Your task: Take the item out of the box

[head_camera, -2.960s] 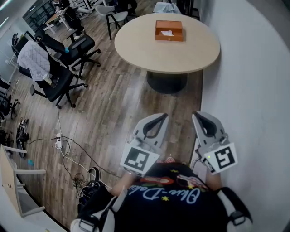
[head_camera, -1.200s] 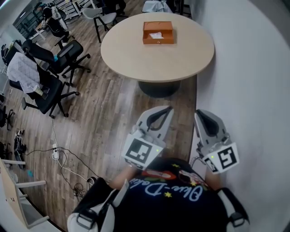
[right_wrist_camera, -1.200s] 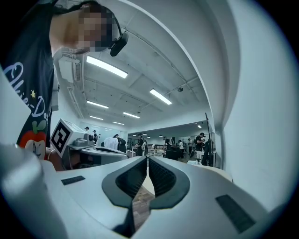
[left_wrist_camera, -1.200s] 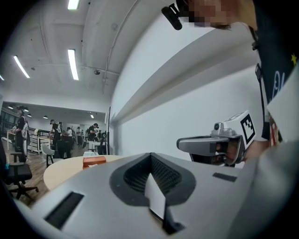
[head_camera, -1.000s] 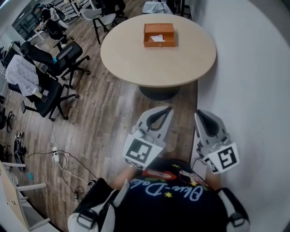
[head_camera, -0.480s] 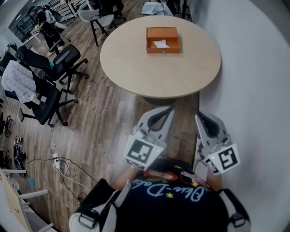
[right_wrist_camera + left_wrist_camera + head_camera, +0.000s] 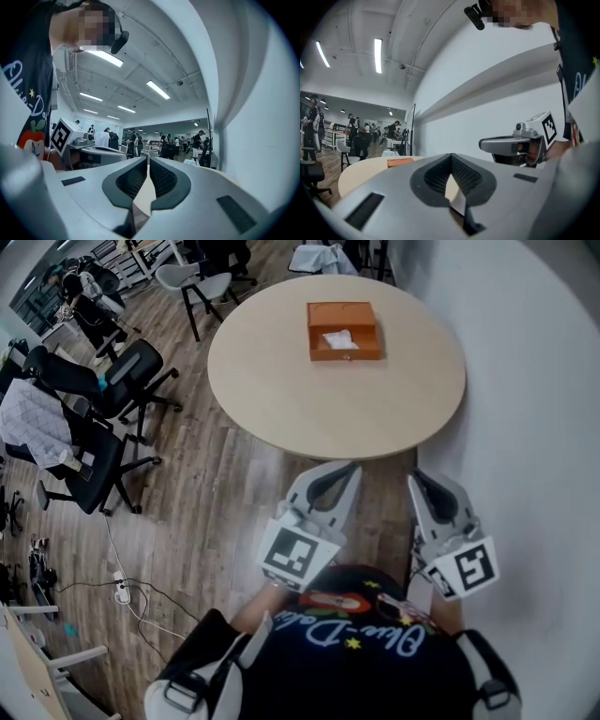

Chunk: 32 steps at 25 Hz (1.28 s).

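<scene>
Round table [image 7: 300, 404], orange box [image 7: 345, 353], white item [image 7: 338, 337] indistinct

Your left gripper [image 7: 451, 157]: jaws together, nothing between | beyond the tips: round table [image 7: 356, 172], orange box [image 7: 400, 162] on top | right side: your right gripper [image 7: 485, 144], against the white wall [image 7: 487, 98]

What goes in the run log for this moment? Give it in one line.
phase: not yet reaching | left hand-held gripper: shut, empty | right hand-held gripper: shut, empty | orange box: open on round table, white item inside
</scene>
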### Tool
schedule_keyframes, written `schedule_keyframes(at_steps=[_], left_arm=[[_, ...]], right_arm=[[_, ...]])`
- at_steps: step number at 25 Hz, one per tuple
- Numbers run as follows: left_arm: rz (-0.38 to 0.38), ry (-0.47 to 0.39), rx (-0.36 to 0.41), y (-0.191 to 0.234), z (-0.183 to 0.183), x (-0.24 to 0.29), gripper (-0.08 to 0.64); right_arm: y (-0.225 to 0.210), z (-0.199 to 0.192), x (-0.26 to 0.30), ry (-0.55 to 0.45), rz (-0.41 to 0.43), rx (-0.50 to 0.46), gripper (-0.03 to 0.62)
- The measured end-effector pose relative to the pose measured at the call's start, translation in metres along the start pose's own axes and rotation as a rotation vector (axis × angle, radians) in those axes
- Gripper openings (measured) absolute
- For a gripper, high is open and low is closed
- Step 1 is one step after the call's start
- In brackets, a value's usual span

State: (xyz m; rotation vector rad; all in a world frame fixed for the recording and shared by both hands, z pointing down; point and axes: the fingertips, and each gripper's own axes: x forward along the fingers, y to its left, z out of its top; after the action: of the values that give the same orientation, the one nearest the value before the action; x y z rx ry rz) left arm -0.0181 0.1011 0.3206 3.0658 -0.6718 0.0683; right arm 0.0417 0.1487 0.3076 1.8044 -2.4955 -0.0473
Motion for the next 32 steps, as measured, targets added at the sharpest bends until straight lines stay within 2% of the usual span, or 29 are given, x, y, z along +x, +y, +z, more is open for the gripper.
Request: schedule_keyframes(at_steps=[6, 13, 18, 23, 27, 32], left_arm=[[0.000, -0.011, -0.004, 0.028, -0.005, 0.007, -0.015], [-0.003, 0.006, -0.029, 0.035, -0.014, 0.013, -0.015], [0.040, 0.023, -0.030, 0.051, -0.020, 0.025, -0.015], [0.102, 0.021, -0.007, 0.080, -0.008, 0.040, -0.015], [0.128, 0.016, 0.001, 0.099, -0.003, 0.064, -0.015], [0.144, 0.018, 0.004, 0.115, -0.002, 0.098, -0.015]], right_arm=[[-0.004, -0.007, 0.026, 0.015, -0.020, 0.002, -0.002], [-0.012, -0.012, 0.033, 0.027, -0.037, 0.040, -0.002], [-0.037, -0.013, 0.051, -0.008, -0.011, 0.035, -0.002], [-0.054, -0.006, 0.084, -0.028, 0.049, 0.014, -0.002], [-0.072, -0.008, 0.106, -0.020, 0.078, 0.067, -0.002], [-0.100, -0.009, 0.131, -0.020, 0.108, 0.084, -0.002]])
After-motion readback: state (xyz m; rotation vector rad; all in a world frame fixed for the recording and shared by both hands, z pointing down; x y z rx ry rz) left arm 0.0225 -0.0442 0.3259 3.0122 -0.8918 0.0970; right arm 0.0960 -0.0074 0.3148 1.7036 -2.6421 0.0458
